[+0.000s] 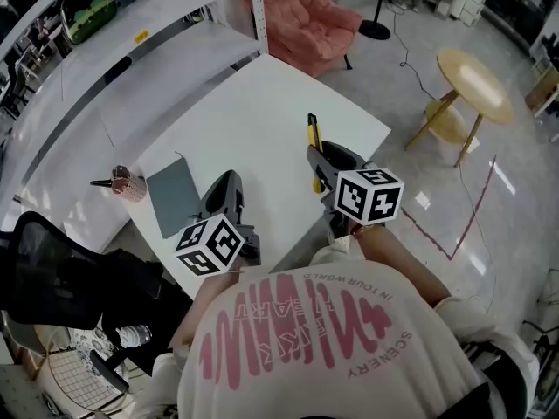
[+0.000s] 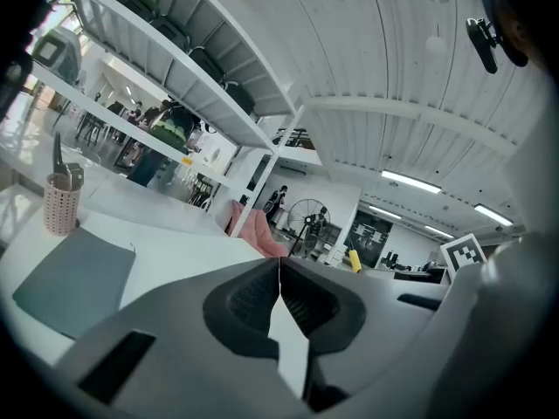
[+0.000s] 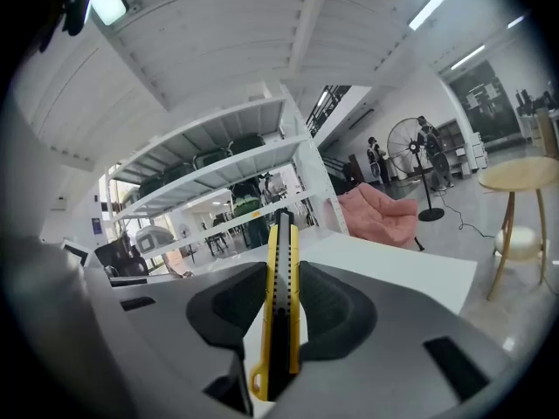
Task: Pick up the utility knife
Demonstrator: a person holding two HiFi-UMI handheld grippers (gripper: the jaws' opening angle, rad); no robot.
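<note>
The person leans over the near edge of the white tabletop, both forearms stretched forward and a gripper in each hand, each pointing away from the body and tipped only slightly down. The right gripper hangs over the tabletop's near right part, its marker cube toward the person's chest. Its jaws are clenched on the utility knife, a yellow knife with a black slider. The knife stands on edge between the pads with its tip pointing ahead past the jaw tips and its looped tail end hanging back beneath them. It is over the tabletop, but no view shows whether it clears the surface.

The left gripper sits over the tabletop's near edge, level with the right one but well apart from it. Its jaws are pressed together with nothing between them.

On the tabletop's left part lies a flat grey mat, just beside the left gripper, and a pink perforated cup with a dark tool sticking out stands at the left edge. A white shelf rack runs along the tabletop's far left side, a pink armchair sits beyond its far corner, a round wooden table stands on the floor well off to its right, and a black office chair is at its near left. Nothing lies between the grippers and the open tabletop ahead of them.
</note>
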